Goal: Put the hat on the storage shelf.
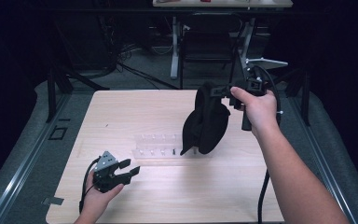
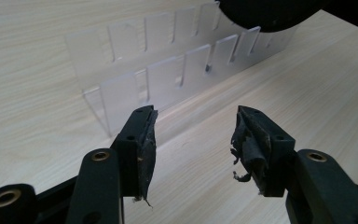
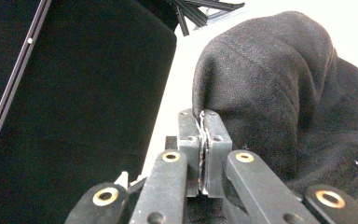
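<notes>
A black fabric piece (image 1: 206, 122), soft and bag-like, hangs in the air over the right end of a clear plastic slotted rack (image 1: 161, 149) that stands mid-table. My right gripper (image 1: 223, 89) is shut on its top edge; in the right gripper view the jaws (image 3: 201, 116) are pressed together with the fabric (image 3: 270, 79) bulging just beyond them. At the table's front left, my left gripper (image 1: 130, 169) is open and holds nothing. In the left gripper view its worn pads (image 2: 193, 135) point at the rack (image 2: 168, 74), with the fabric's lower edge (image 2: 270, 11) at the top.
The light wooden table (image 1: 121, 112) is bare around the rack. A dark chair (image 1: 207, 46) and white desk legs (image 1: 174, 46) stand on the floor behind the table's far edge, among cables. Grey matting borders the table on both sides.
</notes>
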Demonstrator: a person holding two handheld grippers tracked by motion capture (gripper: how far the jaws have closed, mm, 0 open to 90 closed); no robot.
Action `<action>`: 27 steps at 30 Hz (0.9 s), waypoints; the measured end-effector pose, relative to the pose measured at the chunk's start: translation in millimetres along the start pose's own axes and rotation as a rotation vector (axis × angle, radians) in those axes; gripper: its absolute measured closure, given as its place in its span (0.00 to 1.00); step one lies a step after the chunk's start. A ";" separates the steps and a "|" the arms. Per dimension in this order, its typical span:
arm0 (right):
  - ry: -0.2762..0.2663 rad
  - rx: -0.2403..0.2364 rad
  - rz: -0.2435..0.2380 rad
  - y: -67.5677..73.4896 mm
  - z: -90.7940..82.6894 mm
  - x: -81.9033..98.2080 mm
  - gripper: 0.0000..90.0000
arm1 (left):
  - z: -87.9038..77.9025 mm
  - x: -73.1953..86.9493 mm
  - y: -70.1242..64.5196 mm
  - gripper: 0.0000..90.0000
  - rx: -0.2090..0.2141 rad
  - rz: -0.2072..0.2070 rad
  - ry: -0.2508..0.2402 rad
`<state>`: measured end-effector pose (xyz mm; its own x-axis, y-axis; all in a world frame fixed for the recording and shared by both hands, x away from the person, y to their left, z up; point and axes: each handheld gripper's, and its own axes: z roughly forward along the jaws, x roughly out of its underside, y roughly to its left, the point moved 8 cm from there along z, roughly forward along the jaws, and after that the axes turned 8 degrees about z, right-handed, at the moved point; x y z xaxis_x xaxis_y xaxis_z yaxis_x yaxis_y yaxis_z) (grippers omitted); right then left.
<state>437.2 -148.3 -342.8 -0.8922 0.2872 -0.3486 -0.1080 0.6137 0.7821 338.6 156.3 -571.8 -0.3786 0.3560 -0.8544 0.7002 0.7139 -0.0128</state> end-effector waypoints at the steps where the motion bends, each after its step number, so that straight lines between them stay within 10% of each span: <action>1: 0.003 -0.002 -0.004 1.2 1.0 0.7 0.98 | 0.5 -1.9 -1.4 0.54 0.006 0.003 -0.008; 27: 0.016 -0.044 -0.024 10.1 13.6 4.8 0.98 | 52.8 -76.2 -60.3 0.60 0.131 0.129 -0.048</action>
<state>437.8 -130.8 -343.7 -0.8962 0.2606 -0.3591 -0.1480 0.5873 0.7957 357.2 54.3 -533.3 -0.2532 0.4078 -0.8773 0.8152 0.5783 0.0335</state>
